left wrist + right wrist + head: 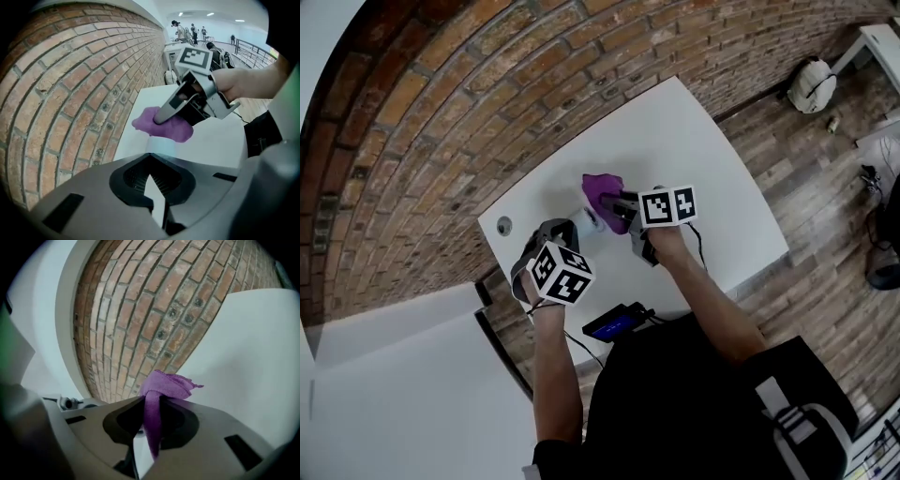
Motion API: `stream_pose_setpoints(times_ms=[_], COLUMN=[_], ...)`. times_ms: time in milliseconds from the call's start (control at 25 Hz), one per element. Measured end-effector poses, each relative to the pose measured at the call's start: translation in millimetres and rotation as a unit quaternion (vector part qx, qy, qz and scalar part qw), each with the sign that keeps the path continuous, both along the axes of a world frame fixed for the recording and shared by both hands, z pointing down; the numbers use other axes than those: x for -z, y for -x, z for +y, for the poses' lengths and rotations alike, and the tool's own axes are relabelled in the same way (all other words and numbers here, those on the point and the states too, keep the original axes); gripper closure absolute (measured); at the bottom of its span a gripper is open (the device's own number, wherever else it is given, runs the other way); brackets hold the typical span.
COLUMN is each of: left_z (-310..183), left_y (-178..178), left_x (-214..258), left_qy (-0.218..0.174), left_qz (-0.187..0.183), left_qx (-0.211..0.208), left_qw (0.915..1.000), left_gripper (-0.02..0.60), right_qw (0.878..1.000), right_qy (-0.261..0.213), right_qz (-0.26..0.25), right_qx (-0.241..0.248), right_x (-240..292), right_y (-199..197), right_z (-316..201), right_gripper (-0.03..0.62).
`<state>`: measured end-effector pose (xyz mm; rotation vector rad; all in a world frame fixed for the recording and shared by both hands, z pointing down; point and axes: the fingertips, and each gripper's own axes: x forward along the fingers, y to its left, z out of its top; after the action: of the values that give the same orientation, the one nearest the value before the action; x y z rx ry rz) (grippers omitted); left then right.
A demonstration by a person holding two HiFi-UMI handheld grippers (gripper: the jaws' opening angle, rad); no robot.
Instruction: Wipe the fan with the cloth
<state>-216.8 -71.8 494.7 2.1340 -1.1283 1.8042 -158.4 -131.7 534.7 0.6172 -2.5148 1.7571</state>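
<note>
Left claw (151, 159): I am clamping it shut on the pale cylindrical fan (161, 145).
Fan: sticking out at 12 o'clock from that claw, over the flat white table (712, 187).
Crumpled purple fabric cloth (164, 385): resting on the fan's far end.
Right claw (149, 408): I am gripping the cloth.

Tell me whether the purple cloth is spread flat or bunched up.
Bunched up: the cloth is crumpled into folds, pinched between the jaws of the right hand-held gripper.

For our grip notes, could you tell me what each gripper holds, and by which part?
Right gripper pinches the purple cloth by a strip, its bunch past the tips. Left gripper is apparently shut on the near end of the pale fan.
</note>
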Motion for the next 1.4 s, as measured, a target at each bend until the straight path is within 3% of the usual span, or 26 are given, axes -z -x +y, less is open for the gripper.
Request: stream_pose_setpoints(times_ms=[80,160,360,520,600,720,840,960,1240,1400], left_z=[-0.3,0.2,0.6,1.0,0.9,0.3,1.3,1.9,0.6,0.2], left_y=[-0.1,0.7,0.9,1.5,0.7,0.5,0.7,-0.2,-2.4,-2.0], left_x=[0.2,-0.2,-0.2,0.0,0.0,1.0,1.4,1.1,1.1,1.4], left_qy=[-0.001,0.000,0.001,0.001,0.001,-0.001,-0.001,-0.002,-0.005,-0.005], left_qz=[0.001,0.001,0.003,-0.005,-0.002,0.011,0.013,0.010,0.005,0.003], left_qx=[0.001,0.003,0.005,0.002,0.003,0.009,0.011,0.011,0.006,0.006], left_qw=[1.0000,1.0000,1.0000,1.0000,1.0000,0.9999,0.9998,0.9999,1.0000,1.0000], left_gripper=[0.589,0.589,0.589,0.589,0.589,0.589,0.589,0.589,0.589,0.589], right_qw=[0.998,0.995,0.997,0.997,0.996,0.987,0.963,0.952,0.971,0.987], right_qy=[0.001,0.001,0.041,0.078,0.092,0.138,0.211,0.240,0.197,0.149], right_qz=[-0.066,-0.088,-0.062,-0.006,-0.003,-0.081,-0.165,-0.190,-0.135,-0.044], right_qx=[0.016,0.035,0.003,0.015,-0.002,-0.016,0.012,0.015,0.022,0.037], right_x=[31.0,40.7,-4.6,-54.3,-61.7,-46.0,-37.9,-42.3,-54.6,-76.1], right_y=[11.2,24.0,25.4,18.4,6.1,0.9,18.8,24.0,31.1,34.6], right_z=[1.5,7.7,9.2,21.9,21.8,24.1,39.2,42.3,33.2,27.9], right_gripper=[0.522,0.522,0.520,0.522,0.522,0.522,0.522,0.522,0.520,0.522])
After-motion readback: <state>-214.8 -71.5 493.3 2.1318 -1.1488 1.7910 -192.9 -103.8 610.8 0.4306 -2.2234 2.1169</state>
